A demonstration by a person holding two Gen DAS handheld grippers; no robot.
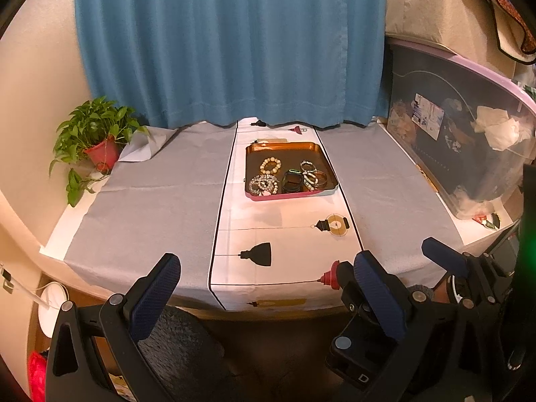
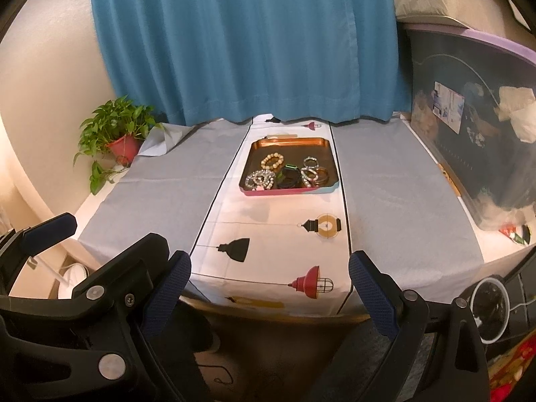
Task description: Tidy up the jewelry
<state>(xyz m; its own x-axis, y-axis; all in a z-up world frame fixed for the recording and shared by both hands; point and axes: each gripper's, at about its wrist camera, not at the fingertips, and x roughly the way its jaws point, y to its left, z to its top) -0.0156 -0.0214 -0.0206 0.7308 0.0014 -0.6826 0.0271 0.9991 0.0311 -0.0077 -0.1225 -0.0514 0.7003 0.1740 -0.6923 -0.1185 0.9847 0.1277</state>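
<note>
A copper tray (image 1: pixel 281 147) with a pink front rim sits on the table's white centre runner; it also shows in the right wrist view (image 2: pixel 288 142). In it lie a cream bead bracelet (image 1: pixel 270 164), a silver bead bracelet (image 1: pixel 263 184), a dark watch (image 1: pixel 292 181) and several bangles (image 1: pixel 313 176). My left gripper (image 1: pixel 268 268) is open and empty, held before the table's near edge. My right gripper (image 2: pixel 270 269) is open and empty beside it. The right gripper's fingers (image 1: pixel 442 256) show in the left wrist view.
A potted plant (image 1: pixel 97 137) stands at the far left of the table. A large clear storage bin (image 1: pixel 462 127) stands along the right side. A blue curtain (image 1: pixel 231 43) hangs behind. Grey cloth (image 1: pixel 150 194) flanks the runner. A dark chair seat (image 1: pixel 187 345) is below.
</note>
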